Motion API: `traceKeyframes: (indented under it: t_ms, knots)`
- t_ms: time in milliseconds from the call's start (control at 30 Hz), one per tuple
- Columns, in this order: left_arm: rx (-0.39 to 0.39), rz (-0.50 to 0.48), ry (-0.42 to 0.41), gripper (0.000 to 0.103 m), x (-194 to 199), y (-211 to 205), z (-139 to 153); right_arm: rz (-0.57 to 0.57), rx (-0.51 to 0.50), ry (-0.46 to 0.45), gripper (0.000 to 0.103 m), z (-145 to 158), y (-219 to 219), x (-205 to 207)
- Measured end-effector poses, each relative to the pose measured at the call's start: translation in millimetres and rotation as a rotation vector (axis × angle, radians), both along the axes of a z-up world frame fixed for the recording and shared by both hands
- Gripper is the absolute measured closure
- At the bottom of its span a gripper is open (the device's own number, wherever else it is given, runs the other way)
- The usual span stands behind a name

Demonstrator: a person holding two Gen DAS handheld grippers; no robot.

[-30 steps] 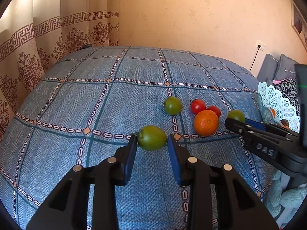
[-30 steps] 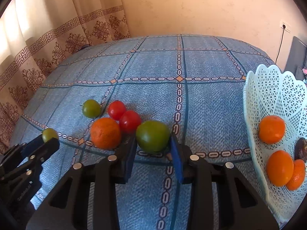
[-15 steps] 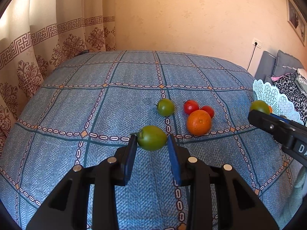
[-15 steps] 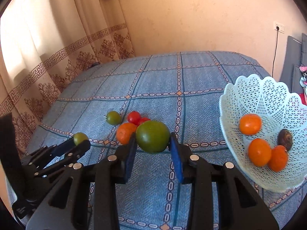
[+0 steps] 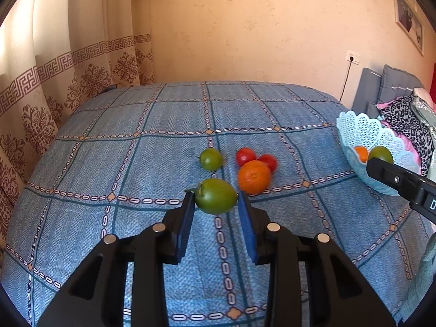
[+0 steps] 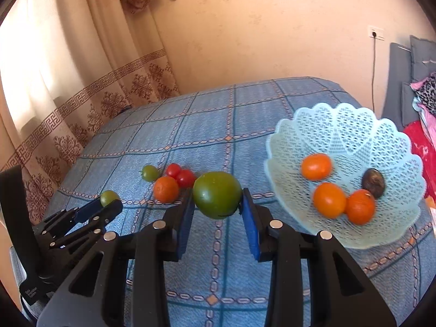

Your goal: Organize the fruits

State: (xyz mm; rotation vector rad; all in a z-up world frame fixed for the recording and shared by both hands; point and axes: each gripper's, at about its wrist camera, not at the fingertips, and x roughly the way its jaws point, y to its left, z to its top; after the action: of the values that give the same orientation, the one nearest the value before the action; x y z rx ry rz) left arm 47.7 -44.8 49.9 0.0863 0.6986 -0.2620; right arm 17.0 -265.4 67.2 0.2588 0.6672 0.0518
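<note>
My left gripper (image 5: 216, 204) is shut on an oval green tomato (image 5: 215, 199), held above the blue checked bedspread (image 5: 136, 163). My right gripper (image 6: 218, 200) is shut on a larger round green tomato (image 6: 217, 194), held left of the pale blue lace basket (image 6: 354, 130). The basket holds three orange fruits (image 6: 316, 166) and a dark fruit (image 6: 373, 182). On the bedspread lie a small green tomato (image 5: 211, 159), two red tomatoes (image 5: 246, 156) and an orange (image 5: 254, 176). The left gripper with its tomato (image 6: 109, 197) shows in the right wrist view, and the right one's tomato (image 5: 380, 154) in the left wrist view.
A patterned curtain (image 5: 54, 81) hangs at the left edge of the bed. A peach wall (image 5: 245, 27) stands behind. Grey cushions and leopard-print cloth (image 5: 403, 117) lie at the right beyond the basket.
Both grippers have risen and pulled back with their tomatoes. The right gripper has swung toward the basket, which now sits closer to its centre.
</note>
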Motion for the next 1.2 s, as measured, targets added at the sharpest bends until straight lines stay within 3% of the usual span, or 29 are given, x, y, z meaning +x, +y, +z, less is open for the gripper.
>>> traceKeyframes:
  t_ms: [733,767,867,1200]
  knots:
    - [0.047,-0.126,-0.041,0.069,-14,-72,25,-0.304,0.004,-0.015,0.067,-5,-120,-45]
    - [0.046,-0.132,-0.041,0.069,-15,-75,26,-0.311,0.009,-0.016,0.065,-6,-123,-45]
    - [0.049,-0.155,-0.04,0.069,-14,-85,28,-0.348,0.027,-0.047,0.041,-4,-131,-50]
    - [0.033,-0.249,-0.07,0.069,-12,-131,42,-0.385,0.034,-0.094,0.041,-6,-132,-59]
